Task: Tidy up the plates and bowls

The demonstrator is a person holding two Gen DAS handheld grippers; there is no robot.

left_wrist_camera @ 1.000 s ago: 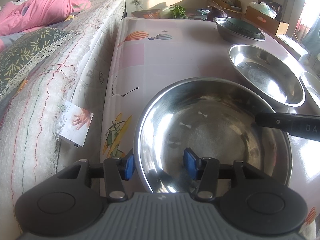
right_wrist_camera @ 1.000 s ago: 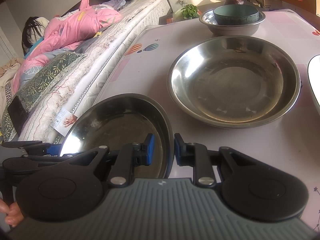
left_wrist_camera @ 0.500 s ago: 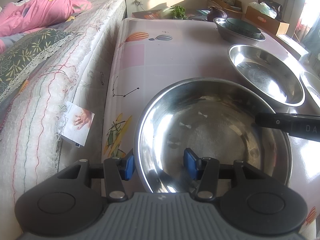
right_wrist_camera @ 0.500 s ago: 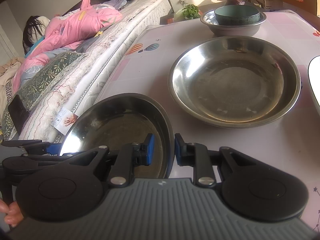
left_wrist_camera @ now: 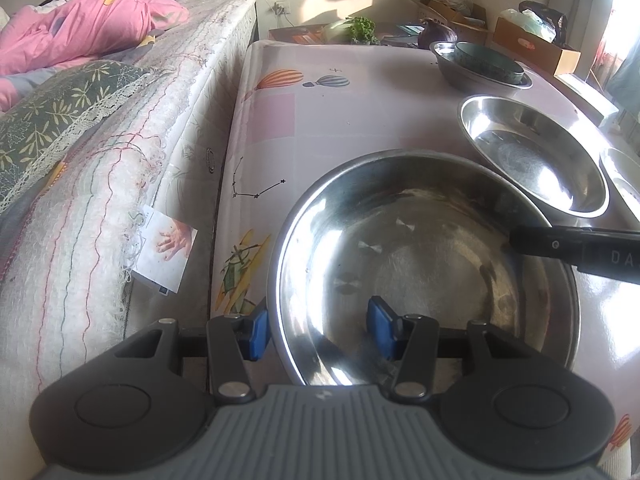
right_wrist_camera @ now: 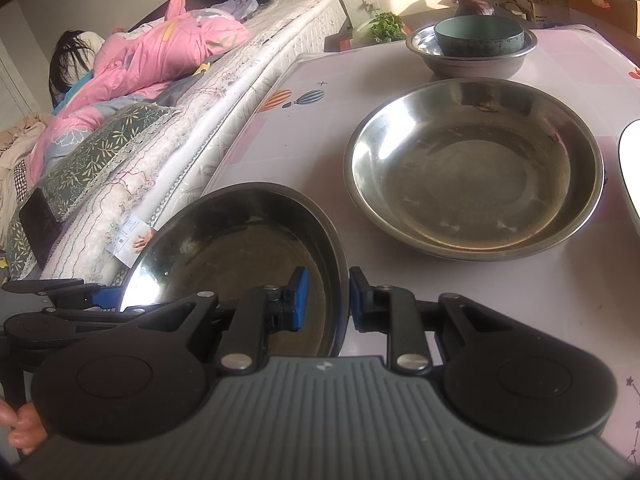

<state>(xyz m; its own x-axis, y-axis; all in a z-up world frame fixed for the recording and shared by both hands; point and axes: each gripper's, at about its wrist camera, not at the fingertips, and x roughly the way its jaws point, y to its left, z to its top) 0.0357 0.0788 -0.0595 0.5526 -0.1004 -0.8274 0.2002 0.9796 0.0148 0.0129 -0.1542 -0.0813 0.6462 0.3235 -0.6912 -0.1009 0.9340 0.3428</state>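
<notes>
A steel plate (left_wrist_camera: 424,256) sits at the near left corner of the table. My left gripper (left_wrist_camera: 320,330) straddles its near rim, one blue pad outside and one inside, with a clear gap between pad and rim. My right gripper (right_wrist_camera: 325,300) is shut on the same plate's (right_wrist_camera: 240,252) right rim; its finger shows as a black bar in the left wrist view (left_wrist_camera: 576,246). A second steel plate (right_wrist_camera: 474,168) lies beyond, also in the left wrist view (left_wrist_camera: 532,158). A steel bowl (right_wrist_camera: 472,54) holding a teal bowl (right_wrist_camera: 478,34) stands at the back.
A bed with a white mattress (left_wrist_camera: 100,200), pink quilt (right_wrist_camera: 160,56) and a person lying runs along the table's left edge. A white dish edge (right_wrist_camera: 630,168) shows at right. Cardboard boxes (left_wrist_camera: 536,42) and greens (right_wrist_camera: 386,26) sit behind the table (left_wrist_camera: 320,120).
</notes>
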